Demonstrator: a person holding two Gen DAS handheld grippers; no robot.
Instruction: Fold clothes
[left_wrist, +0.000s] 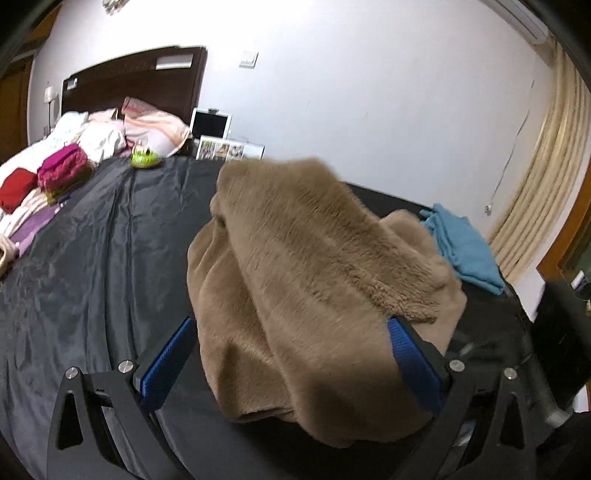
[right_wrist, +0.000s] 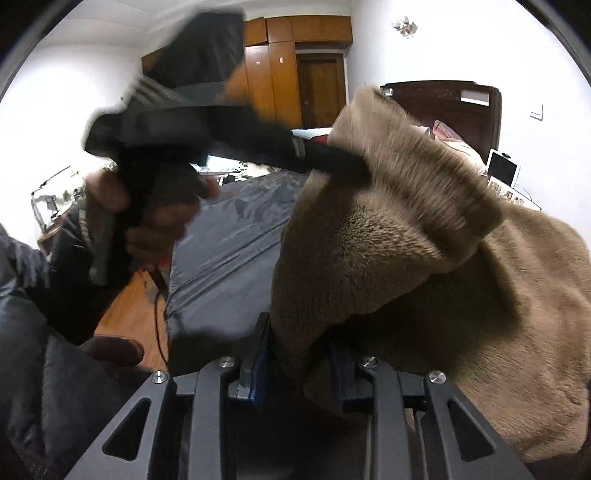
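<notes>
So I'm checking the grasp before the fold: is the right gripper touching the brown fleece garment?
Touching. The right wrist view shows the right gripper closed on a fold of the brown fleece garment, fabric pinched between its blue pads.

The left wrist view looks forward along its fingers, low over the dark bedspread (left_wrist: 92, 258), toward the headboard (left_wrist: 136, 79) and white wall. The right wrist view sits close against the brown fleece garment (right_wrist: 424, 258), facing the wardrobe (right_wrist: 273, 74) and door. Both share the garment, bedspread and headboard.
</notes>
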